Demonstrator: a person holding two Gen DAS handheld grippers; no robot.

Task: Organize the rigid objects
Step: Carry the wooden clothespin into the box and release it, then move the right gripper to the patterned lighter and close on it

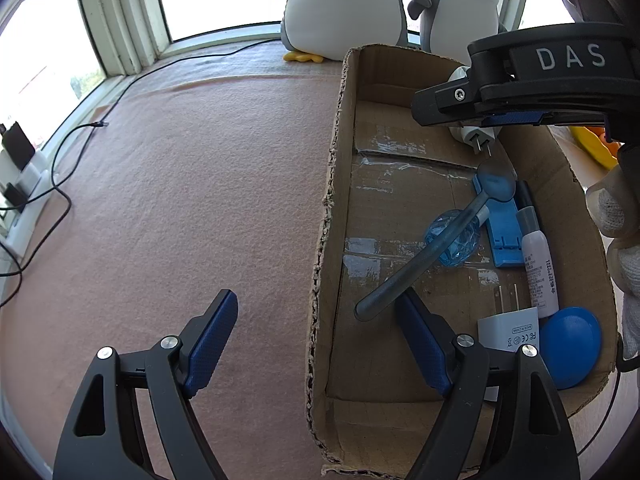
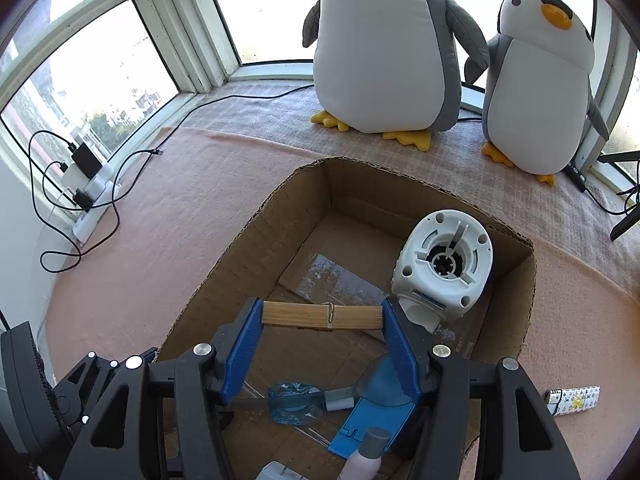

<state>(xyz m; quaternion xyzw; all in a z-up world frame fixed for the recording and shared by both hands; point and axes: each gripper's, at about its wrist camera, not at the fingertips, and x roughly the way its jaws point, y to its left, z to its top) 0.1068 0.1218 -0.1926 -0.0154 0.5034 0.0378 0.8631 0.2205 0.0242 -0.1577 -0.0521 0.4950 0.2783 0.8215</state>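
Left wrist view: left gripper [image 1: 316, 340] hovering with jaws spread and nothing between them, straddling the near left wall of the cardboard box [image 1: 340, 128]. Inside the box, a grey spoon [image 1: 432, 240] lying across a clear blue ball [image 1: 452, 240], beside it a blue plastic stand [image 1: 500, 228], a white tube [image 1: 538, 260], a white charger [image 1: 508, 328] and a blue disc [image 1: 570, 346]. Right gripper's black body reaching in from the upper right, above a white plug [image 1: 476, 136]. Pink blanket [image 1: 180, 200] bare to the left, two plush penguins [image 1: 344, 4] by the window.

Right wrist view: right gripper [image 2: 322, 318] poised over the open box, jaws pinching a wooden clothespin [image 2: 322, 317] end to end, held crosswise, not yet lowered. White round appliance part [image 2: 444, 264] standing just beyond the right jaw. Small patterned lighter [image 2: 574, 400] lying outside on the blanket, still to be collected.

Risks, as judged: end-to-end grip narrow, so the clothespin could pivot or pop out if the jaws tilt. Released from this height, likely to bounce off the spoon or ball rather than settle flat. Right jaw close to the white part; a sideways drift could knock it over.
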